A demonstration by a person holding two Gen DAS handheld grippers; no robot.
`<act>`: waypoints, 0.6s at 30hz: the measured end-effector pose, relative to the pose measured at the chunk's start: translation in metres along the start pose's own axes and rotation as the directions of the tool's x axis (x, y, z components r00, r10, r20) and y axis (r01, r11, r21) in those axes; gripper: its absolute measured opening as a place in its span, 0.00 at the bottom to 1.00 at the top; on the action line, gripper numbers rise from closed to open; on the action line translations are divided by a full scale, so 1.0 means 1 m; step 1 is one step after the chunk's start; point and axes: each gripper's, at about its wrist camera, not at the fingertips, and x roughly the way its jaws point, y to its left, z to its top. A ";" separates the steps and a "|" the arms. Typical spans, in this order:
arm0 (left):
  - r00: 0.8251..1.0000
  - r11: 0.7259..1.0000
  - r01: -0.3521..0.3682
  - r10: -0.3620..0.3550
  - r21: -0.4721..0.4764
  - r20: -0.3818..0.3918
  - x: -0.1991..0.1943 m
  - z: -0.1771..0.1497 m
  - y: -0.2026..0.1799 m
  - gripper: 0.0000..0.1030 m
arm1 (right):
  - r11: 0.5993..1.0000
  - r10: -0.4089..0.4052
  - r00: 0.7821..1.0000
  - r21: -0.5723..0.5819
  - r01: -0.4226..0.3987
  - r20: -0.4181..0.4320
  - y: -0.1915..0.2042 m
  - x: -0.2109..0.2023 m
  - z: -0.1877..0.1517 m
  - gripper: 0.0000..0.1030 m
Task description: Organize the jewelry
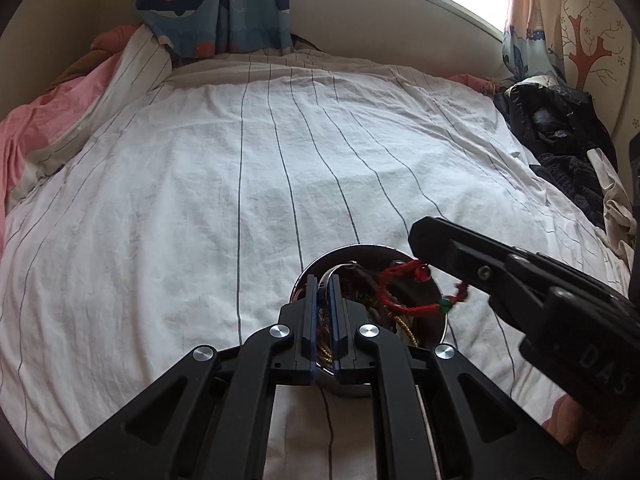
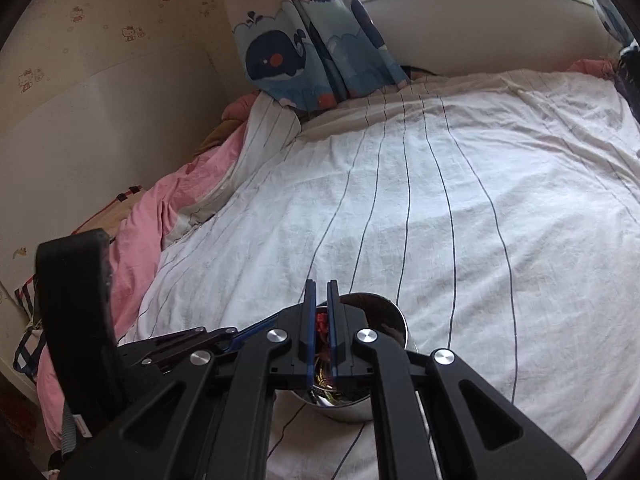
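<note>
Wrinkled white bedding with thin dark stripes spreads to the far window. On it, near me, sits a round shiny steel bowl of tangled chains. My left gripper pinches the bowl's near rim; my right gripper, angled in from the right, holds a red braided bracelet over the bowl. Dark clothes heap far right.

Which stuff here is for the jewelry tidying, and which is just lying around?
For the job:
- metal bowl of jewelry
- red cord bracelet
- left tongs
- right tongs

Just lying about:
- striped sheet
- pink blanket
- dark clothes
- whale curtain
</note>
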 end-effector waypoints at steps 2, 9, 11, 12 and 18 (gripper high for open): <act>1.000 1.000 -0.013 0.013 0.003 0.012 -0.006 -0.002 0.004 0.06 | 0.999 0.005 1.000 0.043 -0.004 -0.022 -0.013 0.007 0.000 0.16; 0.999 0.999 -0.037 0.038 -0.031 0.013 -0.024 -0.017 0.028 0.07 | 0.997 -0.014 1.000 0.081 0.015 -0.008 -0.031 -0.021 -0.016 0.23; 0.999 0.998 -0.042 0.043 -0.047 0.004 -0.024 -0.021 0.032 0.07 | 0.997 -0.024 0.999 0.079 0.026 -0.024 -0.031 -0.027 -0.025 0.23; 0.999 0.998 -0.043 0.043 -0.054 0.000 -0.024 -0.022 0.034 0.07 | 0.996 -0.025 0.999 0.080 0.027 -0.029 -0.030 -0.031 -0.029 0.23; 0.999 0.997 -0.048 0.048 -0.056 -0.005 -0.026 -0.024 0.035 0.07 | 0.997 -0.035 0.997 0.072 0.040 -0.062 -0.020 -0.045 -0.053 0.30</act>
